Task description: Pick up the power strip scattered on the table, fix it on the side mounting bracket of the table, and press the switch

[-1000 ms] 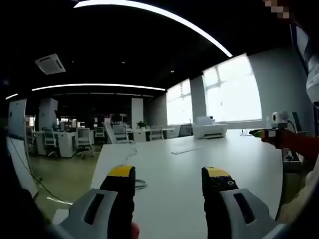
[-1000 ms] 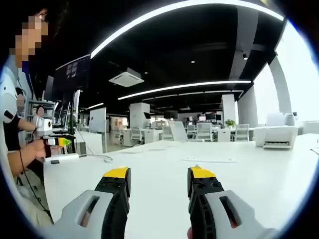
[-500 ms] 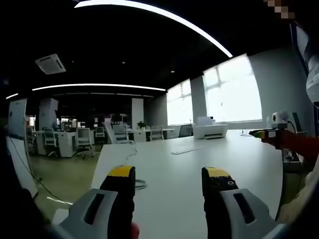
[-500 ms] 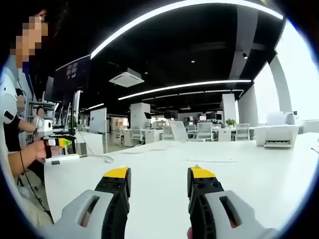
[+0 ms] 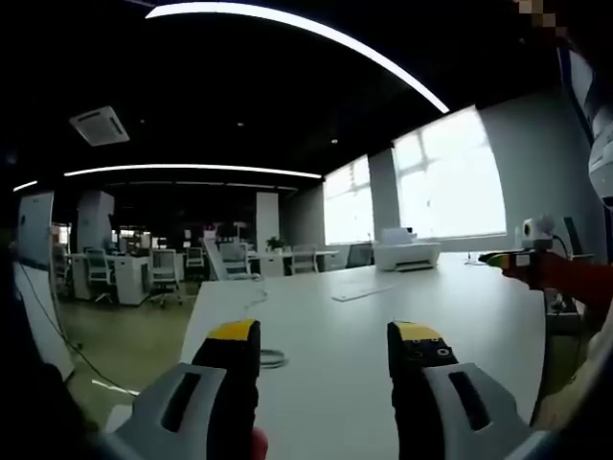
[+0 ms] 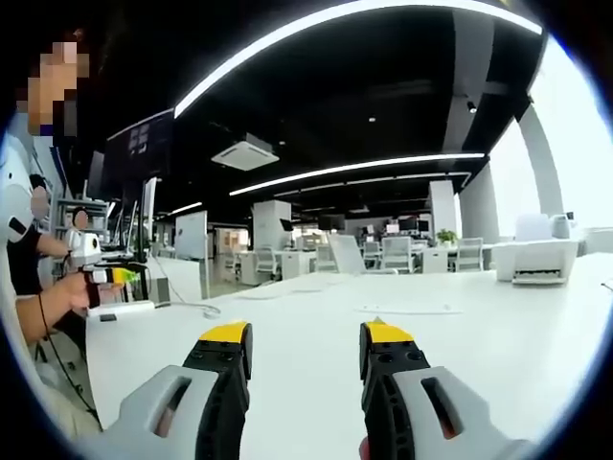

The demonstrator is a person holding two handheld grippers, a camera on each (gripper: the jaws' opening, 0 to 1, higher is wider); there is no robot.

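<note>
White table (image 5: pixel 383 326) stretching ahead of both tools, each hovering level above it, jaws wide, gripping nothing; likely holding ready before reach. Left tool (image 5: pixel 326 347) facing down table length; right tool (image 6: pixel 299 343) doing same from other side. Power strip (image 6: pixel 406 309) probably flat pale bar lying far at 12 o'clock in right gripper view, at 1 o'clock in left gripper view (image 5: pixel 362 290); too small for sockets or switch. Cable (image 5: pixel 270 357) coiling near table edge at 11 o'clock. Printer (image 6: pixel 534 261) sitting beyond. Bracket not identifiable.
</note>
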